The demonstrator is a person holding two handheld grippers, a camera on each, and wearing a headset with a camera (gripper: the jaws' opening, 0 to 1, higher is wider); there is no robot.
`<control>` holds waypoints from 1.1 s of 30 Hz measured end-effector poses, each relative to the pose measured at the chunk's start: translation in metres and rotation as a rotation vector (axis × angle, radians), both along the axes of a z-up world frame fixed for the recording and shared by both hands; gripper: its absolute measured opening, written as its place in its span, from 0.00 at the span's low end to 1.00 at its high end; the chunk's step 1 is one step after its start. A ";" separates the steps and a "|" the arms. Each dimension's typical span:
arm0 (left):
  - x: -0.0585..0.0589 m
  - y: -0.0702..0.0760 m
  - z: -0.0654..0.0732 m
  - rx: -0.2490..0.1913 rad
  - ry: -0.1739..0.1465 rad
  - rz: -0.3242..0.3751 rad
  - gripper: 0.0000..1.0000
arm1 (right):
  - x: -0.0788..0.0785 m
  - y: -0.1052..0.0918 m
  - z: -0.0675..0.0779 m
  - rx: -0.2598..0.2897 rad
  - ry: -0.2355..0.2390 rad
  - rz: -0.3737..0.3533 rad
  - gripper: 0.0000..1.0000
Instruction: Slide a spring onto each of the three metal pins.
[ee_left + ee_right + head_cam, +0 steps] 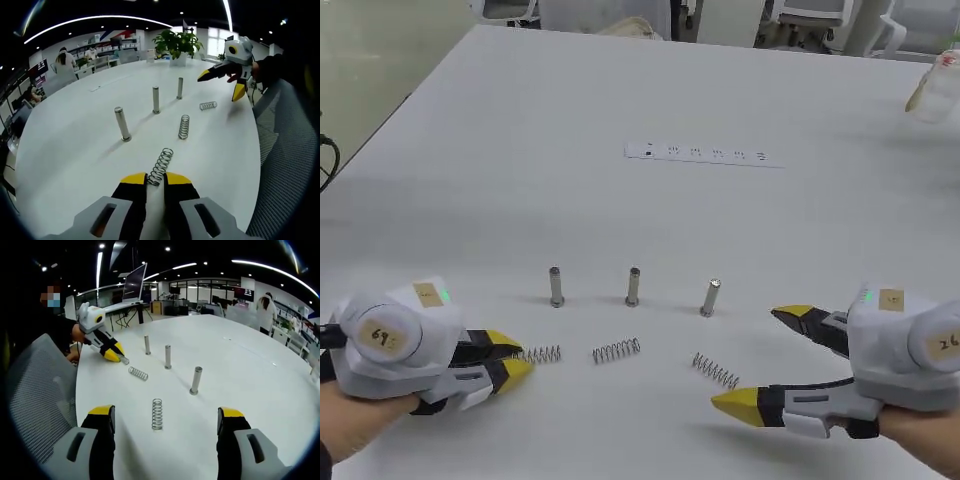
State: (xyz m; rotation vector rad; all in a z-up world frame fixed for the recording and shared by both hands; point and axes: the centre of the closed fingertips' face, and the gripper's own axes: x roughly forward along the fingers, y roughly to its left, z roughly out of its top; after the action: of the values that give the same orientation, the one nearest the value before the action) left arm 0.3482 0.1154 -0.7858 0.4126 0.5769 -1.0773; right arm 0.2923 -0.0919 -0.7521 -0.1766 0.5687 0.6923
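Three metal pins stand upright in a row on the white table: left pin point(556, 287), middle pin point(633, 286), right pin point(710, 297). Three springs lie in front of them. My left gripper point(513, 355) point(155, 179) is shut on the near end of the left spring point(542, 354) point(161, 165), which still rests on the table. The middle spring point(616, 350) point(184, 126) lies loose. My right gripper point(760, 358) point(165, 420) is wide open, level with the right spring point(716, 371) point(157, 414), which lies between and just ahead of its jaws.
A white power strip point(703, 154) lies farther back on the table. A clear plastic bottle point(935, 90) stands at the far right edge. Office chairs line the far side. A grey mesh chair back point(35, 385) is close to the near table edge.
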 end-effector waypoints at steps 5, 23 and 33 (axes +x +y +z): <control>0.000 0.001 0.003 -0.014 0.003 0.008 0.05 | 0.000 0.000 0.000 0.001 0.001 0.001 0.83; -0.006 -0.005 0.015 -0.051 0.001 -0.003 0.05 | 0.001 -0.002 0.006 0.004 -0.013 -0.007 0.82; -0.008 -0.012 0.024 -0.071 -0.014 -0.022 0.05 | 0.006 0.000 0.019 0.002 -0.044 -0.004 0.81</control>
State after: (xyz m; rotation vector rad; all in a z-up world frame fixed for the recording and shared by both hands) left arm 0.3397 0.1032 -0.7614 0.3650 0.5210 -1.1117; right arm 0.2978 -0.0919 -0.7331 -0.1881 0.5257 0.6837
